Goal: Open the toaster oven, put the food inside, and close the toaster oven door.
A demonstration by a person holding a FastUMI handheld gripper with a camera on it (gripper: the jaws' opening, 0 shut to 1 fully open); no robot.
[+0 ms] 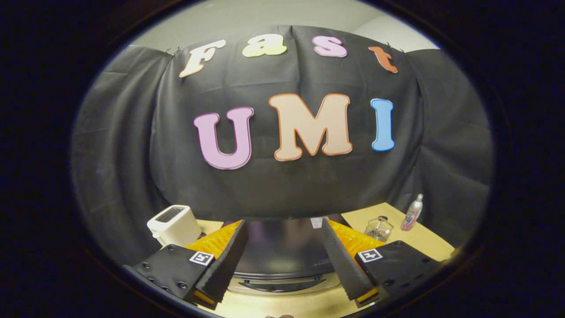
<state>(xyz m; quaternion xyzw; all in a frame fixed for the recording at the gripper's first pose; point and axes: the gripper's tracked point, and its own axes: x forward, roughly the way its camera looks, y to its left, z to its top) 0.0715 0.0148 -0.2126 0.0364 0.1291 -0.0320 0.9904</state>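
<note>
Hand-held gripper (282, 260) fingers spread above closed toaster oven (282, 260); glass jar (378, 228) beyond.

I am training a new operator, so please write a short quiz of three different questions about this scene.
1. True or false: the tool is shut on the toaster oven's handle.
2. Which stands nearest the spray bottle? A) white toaster B) glass jar C) toaster oven
3. Fill in: the toaster oven door is ____.

Key: 1 false, its fingers stand open above the oven, holding nothing; 2 B; 3 closed.
</note>
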